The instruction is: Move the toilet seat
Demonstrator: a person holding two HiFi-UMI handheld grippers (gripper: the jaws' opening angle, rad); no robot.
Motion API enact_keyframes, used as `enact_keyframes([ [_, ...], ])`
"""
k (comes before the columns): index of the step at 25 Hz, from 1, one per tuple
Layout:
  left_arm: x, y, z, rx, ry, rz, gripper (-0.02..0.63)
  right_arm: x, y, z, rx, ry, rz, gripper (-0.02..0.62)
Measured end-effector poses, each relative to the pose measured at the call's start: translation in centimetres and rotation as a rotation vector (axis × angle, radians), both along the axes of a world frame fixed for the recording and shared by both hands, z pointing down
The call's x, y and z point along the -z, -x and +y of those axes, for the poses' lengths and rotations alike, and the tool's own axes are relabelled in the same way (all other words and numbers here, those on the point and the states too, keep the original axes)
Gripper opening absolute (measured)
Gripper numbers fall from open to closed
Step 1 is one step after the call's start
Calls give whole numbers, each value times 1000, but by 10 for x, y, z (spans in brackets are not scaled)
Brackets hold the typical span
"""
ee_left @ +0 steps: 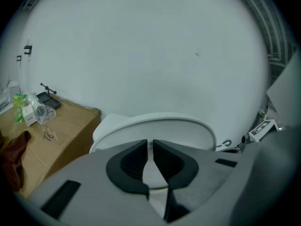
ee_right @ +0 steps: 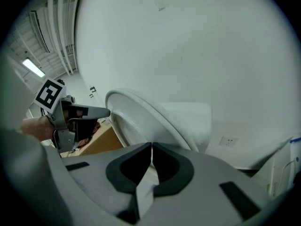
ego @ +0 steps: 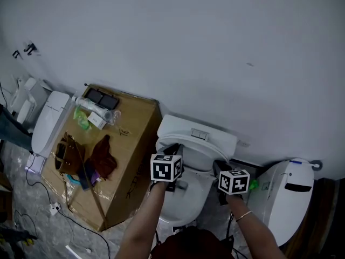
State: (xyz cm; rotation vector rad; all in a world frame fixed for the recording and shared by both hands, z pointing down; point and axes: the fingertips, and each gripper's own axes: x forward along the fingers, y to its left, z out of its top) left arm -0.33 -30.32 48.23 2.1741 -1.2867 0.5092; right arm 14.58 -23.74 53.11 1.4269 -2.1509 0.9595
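Observation:
The white toilet seat [ego: 198, 154] is tilted up off the bowl [ego: 183, 205], leaning toward the tank [ego: 197, 129]. My left gripper [ego: 173, 149] is at its left rim. In the left gripper view the jaws [ee_left: 150, 150] stand nearly together with a thin strip of white between them, and the seat [ee_left: 188, 135] fills the space ahead. The right gripper view shows the seat [ee_right: 136, 121] edge-on, with the left gripper [ee_right: 96, 112] meeting its upper rim. My right gripper [ego: 218, 169] is by the seat's right side, its jaws [ee_right: 151, 157] shut, and I cannot tell whether it touches the seat.
A large cardboard box [ego: 116, 166] stands left of the toilet, carrying a brown bag [ego: 67, 155], bottles and small items. Another white toilet [ego: 48, 120] sits further left. A white rounded unit [ego: 288, 193] stands close on the right. The wall is just behind the tank.

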Motion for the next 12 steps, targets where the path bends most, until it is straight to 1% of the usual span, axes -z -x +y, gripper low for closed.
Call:
enact_keyframes([
  [6,-8,21,21,52,9,3,39,7,2,-1,-7,-39,-17,25],
  [12,-11,48,53,108,-10,-22,28,22,19,11,22,-82,-34,21],
])
